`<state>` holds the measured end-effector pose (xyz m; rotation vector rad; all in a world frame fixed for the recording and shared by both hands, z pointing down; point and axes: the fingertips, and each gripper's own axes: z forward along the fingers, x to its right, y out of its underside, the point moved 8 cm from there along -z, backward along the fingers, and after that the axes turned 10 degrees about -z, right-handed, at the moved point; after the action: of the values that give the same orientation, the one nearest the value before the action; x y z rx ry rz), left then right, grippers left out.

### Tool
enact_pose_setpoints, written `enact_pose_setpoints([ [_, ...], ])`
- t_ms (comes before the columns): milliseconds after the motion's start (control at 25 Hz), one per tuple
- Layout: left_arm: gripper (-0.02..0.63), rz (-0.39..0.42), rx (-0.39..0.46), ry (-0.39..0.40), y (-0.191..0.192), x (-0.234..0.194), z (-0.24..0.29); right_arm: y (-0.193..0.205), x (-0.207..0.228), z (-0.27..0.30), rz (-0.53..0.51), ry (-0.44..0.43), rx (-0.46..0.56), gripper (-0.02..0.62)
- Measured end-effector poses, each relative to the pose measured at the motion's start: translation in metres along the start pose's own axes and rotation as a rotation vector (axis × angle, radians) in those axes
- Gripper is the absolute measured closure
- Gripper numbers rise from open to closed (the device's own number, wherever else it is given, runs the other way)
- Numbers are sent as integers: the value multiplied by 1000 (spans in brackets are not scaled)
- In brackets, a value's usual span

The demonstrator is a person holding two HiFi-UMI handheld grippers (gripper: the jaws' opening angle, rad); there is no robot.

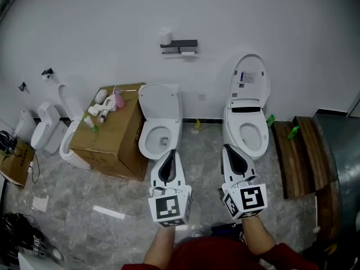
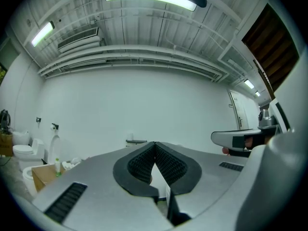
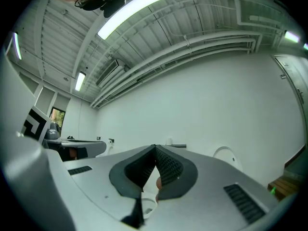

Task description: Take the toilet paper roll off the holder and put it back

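A white toilet paper roll (image 1: 165,36) stands upright on a dark wall-mounted holder shelf (image 1: 180,44), high on the white wall. The roll (image 2: 130,137) and the shelf (image 2: 137,141) appear small and far beyond the left jaws. In the right gripper view, the roll (image 3: 169,141) and shelf (image 3: 179,146) are just as distant. My left gripper (image 1: 171,153) is shut with nothing in it, pointing toward the wall above the floor. My right gripper (image 1: 227,148) is beside it, also shut and empty. Both are well short of the holder.
Between me and the wall stand a white toilet (image 1: 159,129) with raised lid and a second toilet (image 1: 246,121). A cardboard box (image 1: 115,134) with bottles is at the left, and more toilets (image 1: 48,129) beyond it. Wooden planks (image 1: 297,153) lie at the right.
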<state>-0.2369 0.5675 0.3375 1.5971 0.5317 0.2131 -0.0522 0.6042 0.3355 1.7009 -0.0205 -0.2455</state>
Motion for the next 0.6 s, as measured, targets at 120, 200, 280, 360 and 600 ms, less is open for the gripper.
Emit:
enact_pose_setpoints([
  [120,591,-7,2,-2,1,-11,21,6,3,22,6,6,-7,586],
  [200,591,-6,2,-6,5,-16,37,12,10,38,7,3,-8,586],
  [280,591,1,8,-5,9,-19,57,19,19,58,8,-1,-6,586],
  [360,591,6,17,-11,13,-22,79,26,30,79,8,-8,-1,586],
  [600,591,2,24,-42,17,-18,164,36,83,148,19,-29,10,586],
])
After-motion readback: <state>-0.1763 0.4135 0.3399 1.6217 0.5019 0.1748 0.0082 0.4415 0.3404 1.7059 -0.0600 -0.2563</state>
